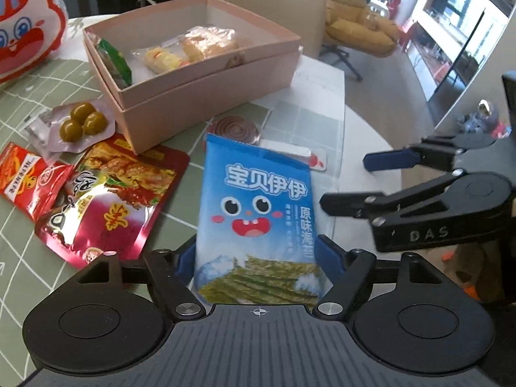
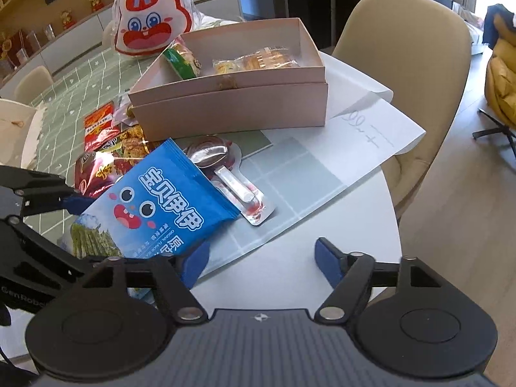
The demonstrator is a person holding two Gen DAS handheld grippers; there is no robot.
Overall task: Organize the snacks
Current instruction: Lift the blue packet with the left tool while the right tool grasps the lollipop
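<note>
A blue seaweed snack packet (image 1: 258, 200) (image 2: 161, 203) with a cartoon face lies on the table, its far end over a lollipop blister pack (image 1: 237, 130) (image 2: 225, 167). My left gripper (image 1: 256, 254) (image 2: 84, 232) is open and straddles the packet's near end, its blue pads just off the edges. The right gripper (image 2: 262, 259) (image 1: 345, 180) is open to the right of the packet with only table between its fingers; its left fingertip (image 2: 195, 262) is at the packet's corner. An open pink box (image 1: 209, 96) (image 2: 232, 113) behind holds a green packet and clear-wrapped pastries.
Red snack pouches (image 1: 113, 200) (image 2: 100, 122) and a pack of green olives (image 1: 80, 122) lie left of the box. A rabbit-shaped bag (image 1: 22, 29) (image 2: 148, 25) stands at the back left. A paper sheet (image 2: 371, 122) overhangs the round table's right edge by a beige chair (image 2: 403, 64).
</note>
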